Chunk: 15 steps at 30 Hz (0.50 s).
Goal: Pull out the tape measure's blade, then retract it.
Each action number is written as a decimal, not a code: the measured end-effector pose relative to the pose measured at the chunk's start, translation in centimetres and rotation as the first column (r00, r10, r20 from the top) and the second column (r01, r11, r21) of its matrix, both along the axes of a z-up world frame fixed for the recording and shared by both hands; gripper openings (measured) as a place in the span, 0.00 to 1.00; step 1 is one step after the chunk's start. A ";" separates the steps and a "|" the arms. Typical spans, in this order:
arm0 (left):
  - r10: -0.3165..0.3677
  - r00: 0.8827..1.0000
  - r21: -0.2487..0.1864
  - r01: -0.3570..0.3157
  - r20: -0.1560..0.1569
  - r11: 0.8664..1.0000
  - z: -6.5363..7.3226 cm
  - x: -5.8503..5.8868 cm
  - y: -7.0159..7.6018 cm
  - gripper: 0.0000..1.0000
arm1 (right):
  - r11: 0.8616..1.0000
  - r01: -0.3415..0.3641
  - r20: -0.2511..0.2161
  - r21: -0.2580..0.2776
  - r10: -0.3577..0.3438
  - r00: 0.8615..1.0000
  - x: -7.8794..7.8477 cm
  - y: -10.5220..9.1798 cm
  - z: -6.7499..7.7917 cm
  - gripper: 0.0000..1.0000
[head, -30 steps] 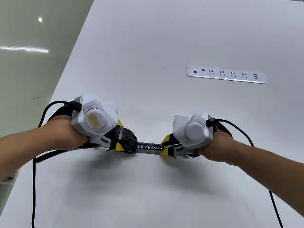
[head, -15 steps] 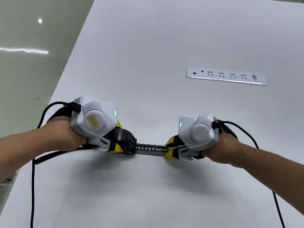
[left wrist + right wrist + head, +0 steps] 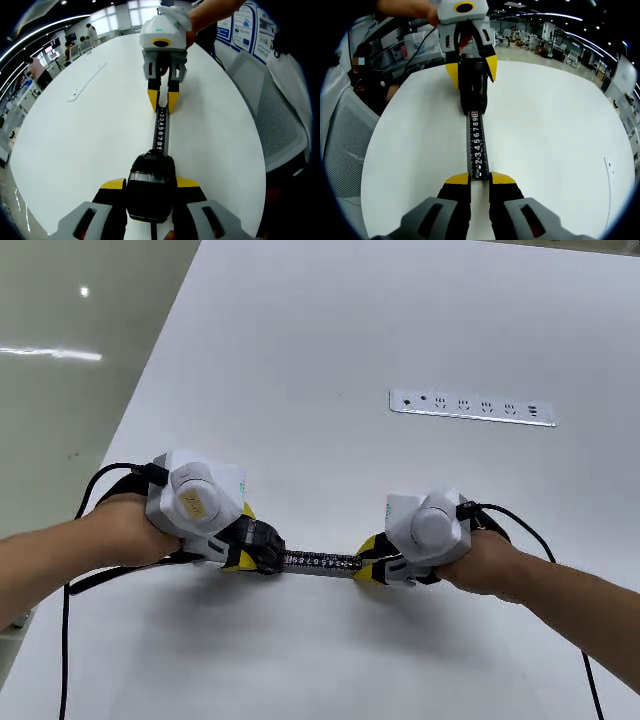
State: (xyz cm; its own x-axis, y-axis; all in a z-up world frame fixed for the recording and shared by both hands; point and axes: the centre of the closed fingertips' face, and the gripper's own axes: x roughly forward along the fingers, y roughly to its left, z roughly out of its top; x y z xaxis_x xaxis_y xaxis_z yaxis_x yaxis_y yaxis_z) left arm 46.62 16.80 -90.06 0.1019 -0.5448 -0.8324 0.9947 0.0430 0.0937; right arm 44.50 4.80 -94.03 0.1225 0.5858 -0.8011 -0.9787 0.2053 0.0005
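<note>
Two grippers: holding the tape (image 3: 300, 558) between them, low over the table (image 3: 350, 340).
Left gripper (image 3: 150, 186): jaws clamping the black case (image 3: 151, 175) by its sides.
Blade (image 3: 476, 145): running partly drawn out, black with white numerals.
Right gripper (image 3: 480, 179): yellow tips pinching the blade's end.

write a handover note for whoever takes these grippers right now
Left gripper: shut on the tape measure case, low over the white table.
Right gripper: shut on the end of the blade, which runs straight between the two grippers.
Done: blade drawn out a short way, single-digit marks showing.
Left: pull further if wanted, then let the blade retract into the case.
The power strip lies farther back, apart from the work.
</note>
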 end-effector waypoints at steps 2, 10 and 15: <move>0.000 1.000 0.000 0.000 -0.001 1.000 0.0 0.0 0.0 0.31 | 1.000 0.001 0.000 0.000 -0.001 1.000 0.0 -0.2 0.0 0.12; -0.003 1.000 0.003 0.003 -0.002 1.000 -0.1 0.0 0.0 0.31 | 1.000 0.006 -0.003 -0.003 -0.006 1.000 -0.1 -1.1 0.0 0.12; -0.003 1.000 0.004 0.003 -0.002 1.000 0.0 -0.1 0.0 0.31 | 1.000 0.012 -0.005 -0.006 -0.012 1.000 -0.2 -1.8 0.0 0.12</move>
State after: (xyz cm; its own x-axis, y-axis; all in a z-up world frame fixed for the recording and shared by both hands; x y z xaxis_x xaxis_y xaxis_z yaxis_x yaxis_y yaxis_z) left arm 46.54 16.80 -90.07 0.0985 -0.5416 -0.8348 0.9950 0.0397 0.0916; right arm 44.31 2.96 -94.04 0.1255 0.5794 -0.8053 -0.9762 0.2169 0.0039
